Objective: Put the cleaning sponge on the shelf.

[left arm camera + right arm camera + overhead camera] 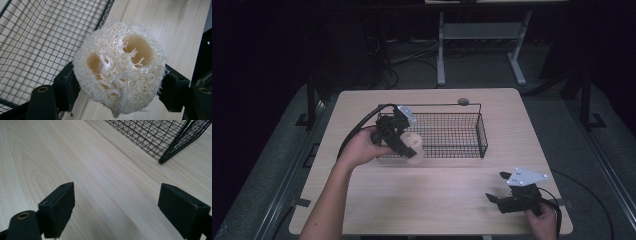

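A pale, fibrous loofah sponge (119, 68) with two hollow holes is clamped between the jaws of my left gripper (120, 87). In the high view the loofah (414, 145) hangs at the front left corner of the black wire basket (462, 106), about over its front rim, with the left gripper (404, 145) shut on it. My right gripper (497, 187) rests low near the table's front right, jaws wide apart with only bare wood between them (116, 205). The basket's corner (172, 147) lies ahead of it.
The light wooden table (437, 200) carries the basket at its middle back. A small round grey disc (463, 101) sits on the table behind the basket. Dark floor with cables and desk legs surrounds the table.
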`<state>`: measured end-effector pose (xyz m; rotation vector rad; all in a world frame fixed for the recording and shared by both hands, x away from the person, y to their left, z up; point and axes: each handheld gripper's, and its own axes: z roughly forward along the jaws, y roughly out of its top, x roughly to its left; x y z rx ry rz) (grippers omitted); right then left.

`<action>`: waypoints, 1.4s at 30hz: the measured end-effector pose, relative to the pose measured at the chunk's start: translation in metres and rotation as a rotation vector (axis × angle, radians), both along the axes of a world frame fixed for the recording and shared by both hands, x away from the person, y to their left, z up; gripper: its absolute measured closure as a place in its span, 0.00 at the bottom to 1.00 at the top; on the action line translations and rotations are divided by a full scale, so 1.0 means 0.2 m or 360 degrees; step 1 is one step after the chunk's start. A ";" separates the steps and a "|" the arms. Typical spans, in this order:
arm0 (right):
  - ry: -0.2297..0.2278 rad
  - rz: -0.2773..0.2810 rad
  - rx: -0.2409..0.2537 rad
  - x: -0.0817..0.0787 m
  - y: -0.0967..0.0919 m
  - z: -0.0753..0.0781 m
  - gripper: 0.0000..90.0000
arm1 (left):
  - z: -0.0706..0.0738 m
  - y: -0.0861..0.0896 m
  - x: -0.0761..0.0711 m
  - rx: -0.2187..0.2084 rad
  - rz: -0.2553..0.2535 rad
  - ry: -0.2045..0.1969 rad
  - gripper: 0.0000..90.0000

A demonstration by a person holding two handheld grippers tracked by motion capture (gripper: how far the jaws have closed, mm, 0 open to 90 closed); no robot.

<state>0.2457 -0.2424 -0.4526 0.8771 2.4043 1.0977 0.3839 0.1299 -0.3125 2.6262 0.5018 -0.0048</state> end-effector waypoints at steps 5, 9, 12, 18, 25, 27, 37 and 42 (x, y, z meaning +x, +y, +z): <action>-0.0006 -0.0002 0.0007 0.00 0.00 0.00 0.15 | 0.03 -0.01 0.04 0.0016 0.0007 -0.0018 0.30; -0.0008 -0.0007 0.0011 0.00 0.00 0.00 0.15 | 0.05 -0.02 0.06 0.0012 0.0012 -0.0033 0.30; -0.0006 -0.0009 0.0018 0.00 0.00 0.00 0.15 | 0.07 -0.03 0.08 0.0018 0.0004 -0.0035 0.30; -0.0007 -0.0009 0.0020 0.01 0.00 0.00 0.15 | 0.08 -0.04 0.13 -0.0002 0.0025 -0.0027 0.30; -0.0012 -0.0013 0.0018 0.01 0.00 0.00 0.15 | 0.07 -0.03 0.18 -0.0011 0.0046 -0.0019 0.30; -0.0010 -0.0010 0.0020 0.01 0.00 0.00 0.15 | 0.07 -0.03 0.19 -0.0013 0.0053 -0.0019 0.30; -0.0006 -0.0011 0.0017 0.01 0.01 0.00 0.15 | 0.10 -0.07 0.24 0.0007 0.0054 -0.0043 0.30; -0.0005 -0.0014 0.0019 0.01 0.00 0.00 0.15 | 0.08 -0.07 0.28 -0.0039 0.0062 -0.0026 0.30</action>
